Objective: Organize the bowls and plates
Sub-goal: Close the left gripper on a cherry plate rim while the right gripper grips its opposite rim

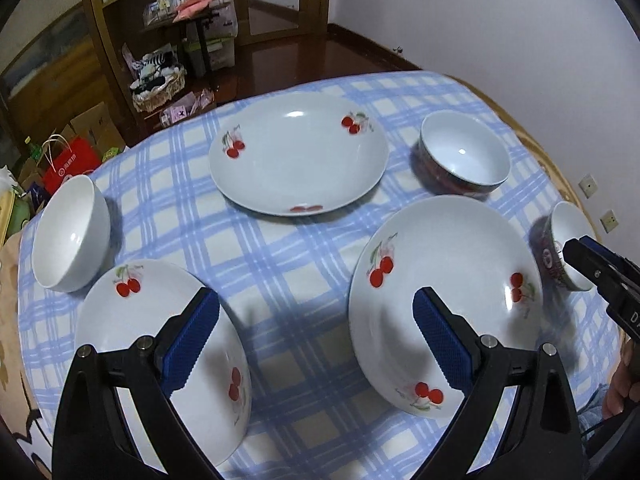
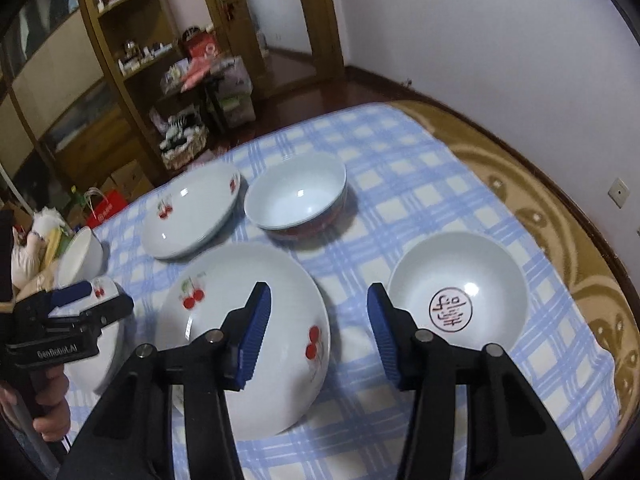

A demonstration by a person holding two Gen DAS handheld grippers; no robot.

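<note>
We find a table under a blue checked cloth (image 1: 280, 264), with all crockery resting on it and nothing lifted.

Largest are three white plates with cherry prints. The far plate (image 1: 298, 152) lies at the middle rear. The right plate (image 1: 444, 280) sits near the front right, and the left plate (image 1: 160, 344) near the front left; these two are well apart, with bare cloth between them.

Next we note three bowls. A plain white bowl (image 1: 72, 236) stands at the left edge, just beside the left plate. A bowl with a dark red outside (image 1: 464, 156) stands at the rear right, just beside the far plate. A bowl with a red seal mark inside (image 2: 458, 300) stands at the front right, beside the right plate.

The left gripper (image 1: 316, 336) hangs over the bare cloth between the two front plates, jaws spread wide, nothing between its blue pads (image 1: 192, 344).

The right gripper (image 2: 318, 320) hangs over the gap between the right plate and the seal-marked bowl, jaws partly parted, touching neither dish and carrying nothing.
</note>
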